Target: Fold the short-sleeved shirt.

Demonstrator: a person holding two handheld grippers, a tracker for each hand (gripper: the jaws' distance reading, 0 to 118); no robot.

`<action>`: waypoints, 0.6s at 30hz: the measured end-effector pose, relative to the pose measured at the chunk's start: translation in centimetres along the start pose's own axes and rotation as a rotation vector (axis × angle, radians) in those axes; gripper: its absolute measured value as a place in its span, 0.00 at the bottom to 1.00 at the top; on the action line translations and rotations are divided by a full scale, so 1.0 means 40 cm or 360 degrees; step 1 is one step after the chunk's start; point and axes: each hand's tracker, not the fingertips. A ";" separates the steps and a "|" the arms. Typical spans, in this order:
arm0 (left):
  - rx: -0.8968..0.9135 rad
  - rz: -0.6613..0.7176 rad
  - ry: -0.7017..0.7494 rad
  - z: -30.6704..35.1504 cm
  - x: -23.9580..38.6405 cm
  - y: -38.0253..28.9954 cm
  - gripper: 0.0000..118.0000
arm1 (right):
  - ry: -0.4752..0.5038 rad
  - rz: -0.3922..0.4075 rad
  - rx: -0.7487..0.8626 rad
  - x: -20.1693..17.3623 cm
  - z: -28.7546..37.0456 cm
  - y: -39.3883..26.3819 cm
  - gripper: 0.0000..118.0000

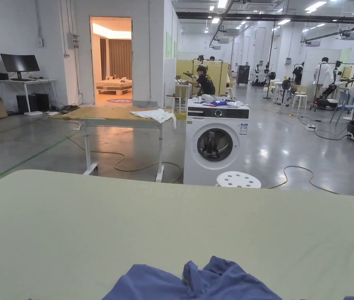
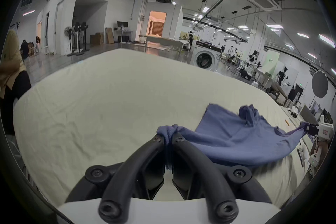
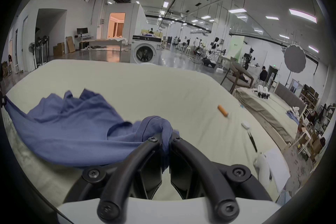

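Note:
A blue short-sleeved shirt (image 1: 207,283) hangs stretched just above the pale green bed surface (image 1: 133,218), at the bottom edge of the head view. My left gripper (image 2: 168,136) is shut on a bunched corner of the shirt (image 2: 236,138), with cloth squeezed between both jaws. My right gripper (image 3: 165,137) is shut on the opposite bunched edge of the shirt (image 3: 72,126). The cloth sags between the two grippers. In the left gripper view, the right gripper (image 2: 309,129) appears at the far right, holding the shirt's other end.
An orange cylinder (image 3: 222,110), a small white item (image 3: 245,125) and a thin black tool (image 3: 252,140) lie on the bed to the right. A washing machine (image 1: 215,144), white stool (image 1: 238,180) and table (image 1: 121,117) stand beyond the bed's far edge.

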 end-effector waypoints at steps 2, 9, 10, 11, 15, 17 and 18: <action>-0.0014 0.0023 0.0007 0.021 -0.016 -0.034 0.01 | -0.0011 0.0019 -0.0038 0.000 0.016 -0.036 0.03; -0.0028 0.0049 0.0034 0.085 -0.040 -0.114 0.01 | -0.0030 -0.0015 -0.0123 0.002 0.078 -0.115 0.03; -0.0035 0.0054 0.0038 0.087 -0.045 -0.123 0.01 | -0.0032 -0.0013 -0.0142 0.002 0.078 -0.124 0.03; -0.0053 0.0064 0.0032 0.087 -0.052 -0.134 0.02 | -0.0024 -0.0022 -0.0171 0.002 0.073 -0.135 0.03; -0.0120 0.0097 0.0041 0.083 -0.063 -0.150 0.04 | -0.0021 -0.0043 -0.0202 -0.014 0.077 -0.166 0.04; -0.0124 0.0055 0.0094 0.089 -0.045 -0.147 0.17 | -0.0082 -0.0004 -0.0176 -0.028 0.095 -0.164 0.18; -0.0109 0.0027 0.0123 0.093 -0.040 -0.140 0.24 | -0.0111 0.0011 -0.0151 -0.034 0.105 -0.157 0.30</action>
